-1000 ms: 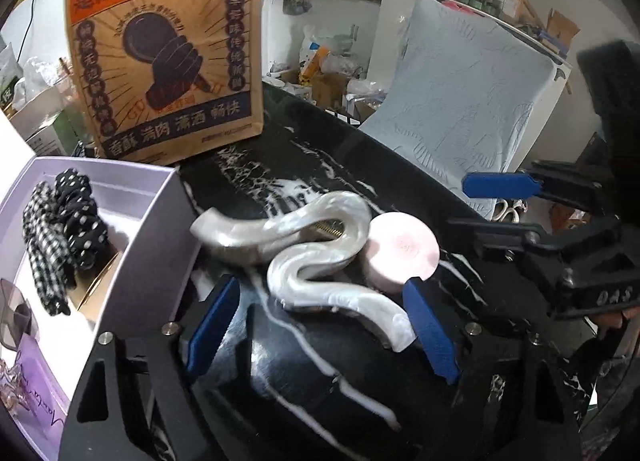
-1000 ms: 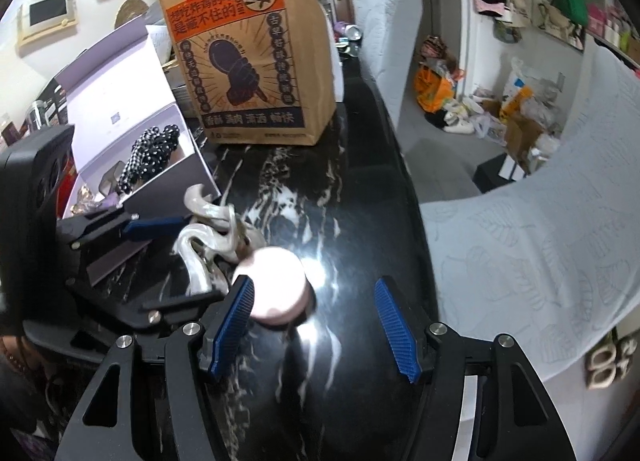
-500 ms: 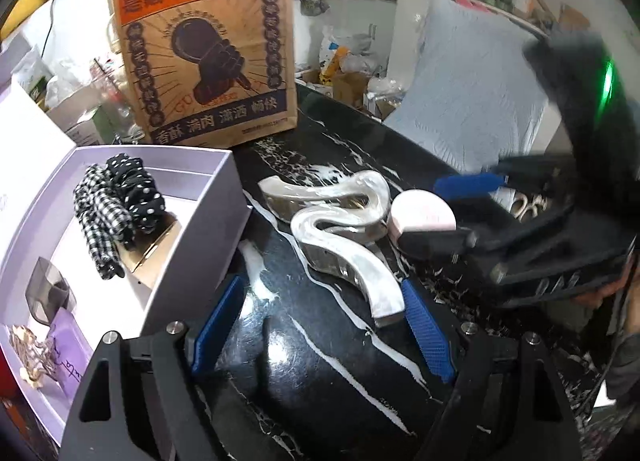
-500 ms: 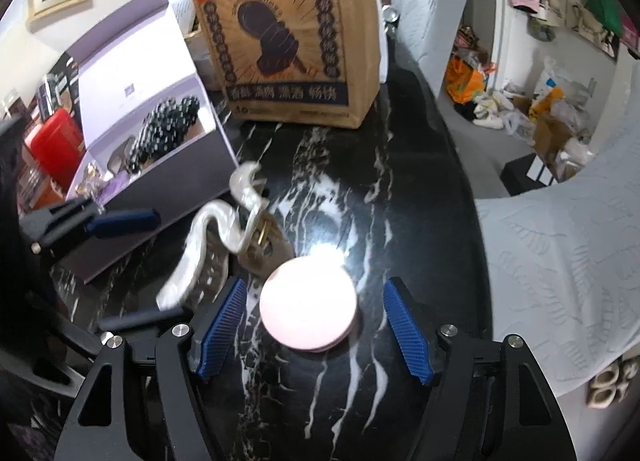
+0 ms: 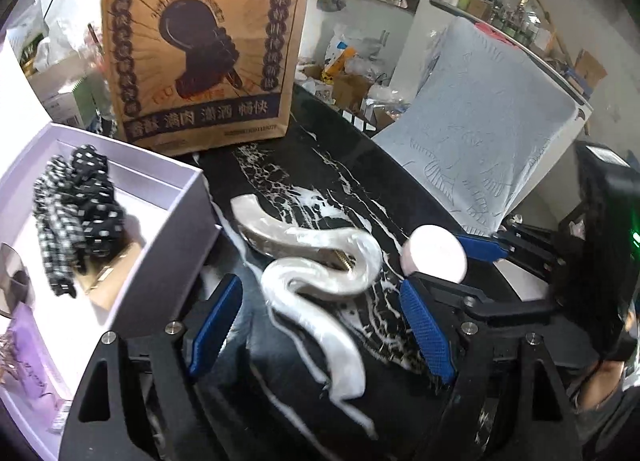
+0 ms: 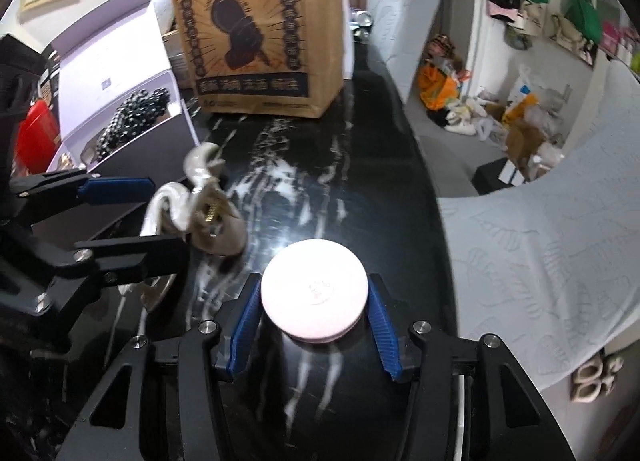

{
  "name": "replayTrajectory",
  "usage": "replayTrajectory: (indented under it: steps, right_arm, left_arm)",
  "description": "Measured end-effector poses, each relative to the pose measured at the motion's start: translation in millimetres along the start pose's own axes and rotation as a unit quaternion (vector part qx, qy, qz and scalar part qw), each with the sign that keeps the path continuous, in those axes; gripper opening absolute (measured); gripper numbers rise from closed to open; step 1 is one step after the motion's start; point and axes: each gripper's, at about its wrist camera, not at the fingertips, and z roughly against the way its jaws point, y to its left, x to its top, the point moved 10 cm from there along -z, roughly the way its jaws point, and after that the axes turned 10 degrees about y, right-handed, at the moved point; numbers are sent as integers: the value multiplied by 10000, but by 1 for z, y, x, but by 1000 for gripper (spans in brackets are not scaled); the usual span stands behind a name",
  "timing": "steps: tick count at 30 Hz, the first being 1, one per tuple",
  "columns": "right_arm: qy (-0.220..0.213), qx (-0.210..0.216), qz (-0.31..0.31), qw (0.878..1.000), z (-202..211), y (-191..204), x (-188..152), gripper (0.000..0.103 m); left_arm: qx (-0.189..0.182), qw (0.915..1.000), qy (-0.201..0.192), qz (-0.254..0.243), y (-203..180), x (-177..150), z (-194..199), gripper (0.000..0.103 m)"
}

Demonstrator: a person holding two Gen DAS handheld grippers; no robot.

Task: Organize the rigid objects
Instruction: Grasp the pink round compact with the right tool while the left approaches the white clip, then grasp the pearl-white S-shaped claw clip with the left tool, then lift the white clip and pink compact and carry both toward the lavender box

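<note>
A pearl-white wavy hair claw (image 5: 312,273) lies on the black marble table (image 5: 320,189), and my left gripper (image 5: 320,325) stands open around its near end, pads apart from it. A pink round case (image 6: 314,293) sits between the blue pads of my right gripper (image 6: 314,315), whose jaws are closing with both pads against the case's rim. The left wrist view shows the same pink case (image 5: 434,253) tilted in the right gripper (image 5: 440,265), just right of the claw. In the right wrist view the left gripper (image 6: 160,217) straddles the claw (image 6: 200,201).
An open lilac box (image 5: 176,237) at the left holds black-and-white scrunchies (image 5: 76,213) and small items. A tall brown paper bag (image 5: 200,41) stands at the back of the table. A grey-covered chair (image 5: 480,133) is close to the table's right edge.
My right gripper moved forward over the pink case and its jaws narrowed onto it. The left gripper stayed open around the hair claw, shifting only slightly.
</note>
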Motion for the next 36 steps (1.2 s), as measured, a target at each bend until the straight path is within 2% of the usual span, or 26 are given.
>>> replayTrajectory:
  steps: [7, 12, 15, 20, 26, 36]
  right_arm:
    - [-54, -6, -181, 9998, 3, -11, -1, 51]
    - [-106, 25, -228, 9997, 3, -12, 0, 51]
    - [-153, 57, -260, 9995, 4, -13, 0, 51]
    - [-177, 136, -252, 9994, 7, -9, -5, 51]
    - [-156, 205, -204, 9995, 14, 4, -19, 51]
    - [-118, 321, -121, 9993, 30, 40, -53, 51]
  left_arm:
    - [186, 9988, 202, 404, 9, 10, -26, 81]
    - [245, 9981, 123, 557, 11, 16, -29, 81]
    - [385, 9978, 47, 538, 12, 13, -28, 58]
    - [364, 9986, 68, 382, 5, -4, -22, 57]
    - [264, 9984, 128, 492, 6, -29, -11, 57]
    - [333, 9974, 162, 615, 12, -77, 15, 57]
